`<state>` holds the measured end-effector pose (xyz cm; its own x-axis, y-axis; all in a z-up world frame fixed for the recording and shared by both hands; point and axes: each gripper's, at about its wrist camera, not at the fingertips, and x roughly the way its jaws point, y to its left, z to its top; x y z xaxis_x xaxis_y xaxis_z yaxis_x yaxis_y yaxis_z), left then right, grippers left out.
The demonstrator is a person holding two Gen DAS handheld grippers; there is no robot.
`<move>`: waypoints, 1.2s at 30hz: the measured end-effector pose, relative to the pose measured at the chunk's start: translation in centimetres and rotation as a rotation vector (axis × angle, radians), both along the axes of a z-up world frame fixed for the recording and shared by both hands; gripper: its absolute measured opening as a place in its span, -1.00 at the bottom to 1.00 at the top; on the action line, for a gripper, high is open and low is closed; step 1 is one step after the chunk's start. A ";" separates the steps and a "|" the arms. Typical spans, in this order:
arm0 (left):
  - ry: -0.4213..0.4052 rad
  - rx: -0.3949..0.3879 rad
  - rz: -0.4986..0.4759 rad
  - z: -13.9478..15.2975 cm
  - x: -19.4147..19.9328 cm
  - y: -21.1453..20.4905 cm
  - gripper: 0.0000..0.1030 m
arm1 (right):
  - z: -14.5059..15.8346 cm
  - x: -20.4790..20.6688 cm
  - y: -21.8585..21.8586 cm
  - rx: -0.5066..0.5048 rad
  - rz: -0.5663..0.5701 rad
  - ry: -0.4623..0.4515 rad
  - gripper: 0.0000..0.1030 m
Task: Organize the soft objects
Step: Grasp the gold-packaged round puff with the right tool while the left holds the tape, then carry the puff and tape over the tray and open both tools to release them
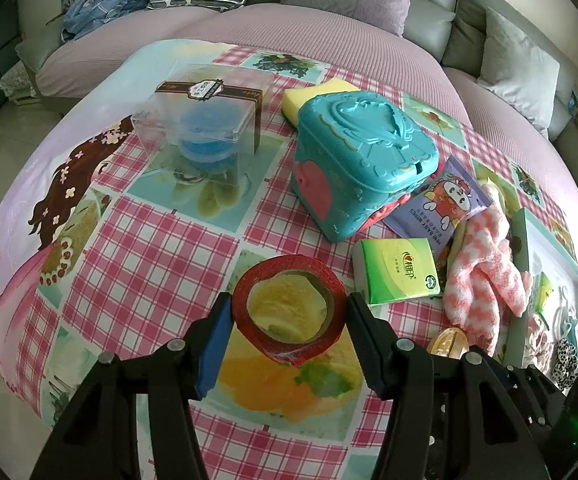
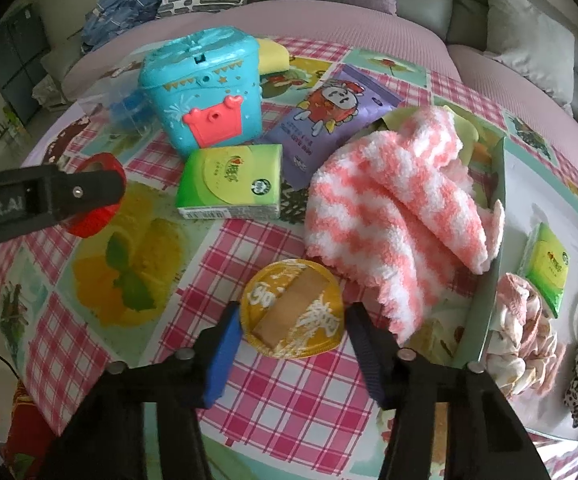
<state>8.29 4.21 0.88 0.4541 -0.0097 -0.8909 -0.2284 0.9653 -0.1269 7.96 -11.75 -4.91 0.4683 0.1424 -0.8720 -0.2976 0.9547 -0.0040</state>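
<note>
My left gripper (image 1: 289, 312) is shut on a red tape roll (image 1: 289, 322), one pad on each side; it also shows in the right wrist view (image 2: 97, 196). My right gripper (image 2: 293, 320) is open, its fingers either side of a yellow sealed cup (image 2: 291, 314) on the table. A pink-and-white fluffy sock pair (image 2: 393, 208) lies right of centre, partly over the rim of a pale tray (image 2: 501, 184). A green tissue pack (image 2: 231, 184) and a purple wipes pack (image 2: 329, 120) lie behind the cup.
The tray holds a second green tissue pack (image 2: 547, 272), pink and leopard scrunchies (image 2: 521, 348) and a mask. A teal toy box (image 1: 357, 164), a yellow sponge (image 1: 317, 96) and a clear box with a blue item (image 1: 205, 120) stand further back. A sofa is beyond.
</note>
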 end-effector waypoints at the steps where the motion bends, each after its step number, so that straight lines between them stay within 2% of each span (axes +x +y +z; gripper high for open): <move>1: 0.000 0.001 -0.001 0.0 0.0 0.0 0.14 | 0.0 0.0 0.0 0.005 0.004 -0.001 0.02; 11: -0.006 0.001 -0.001 0.1 -0.1 -0.1 0.14 | 0.5 -0.2 0.0 0.017 0.009 -0.011 0.01; 20: -0.035 0.015 -0.014 1.3 -0.1 -0.7 0.14 | 3.6 -0.8 -1.0 0.053 -0.018 -0.088 0.01; 27: -0.080 0.054 -0.067 4.1 0.7 -2.7 0.14 | 6.7 -0.2 -5.2 0.054 -0.141 -0.152 0.01; 36: -0.169 0.093 -0.237 8.5 4.2 -9.9 0.12 | 10.6 0.9 -13.2 0.072 -0.334 -0.227 0.01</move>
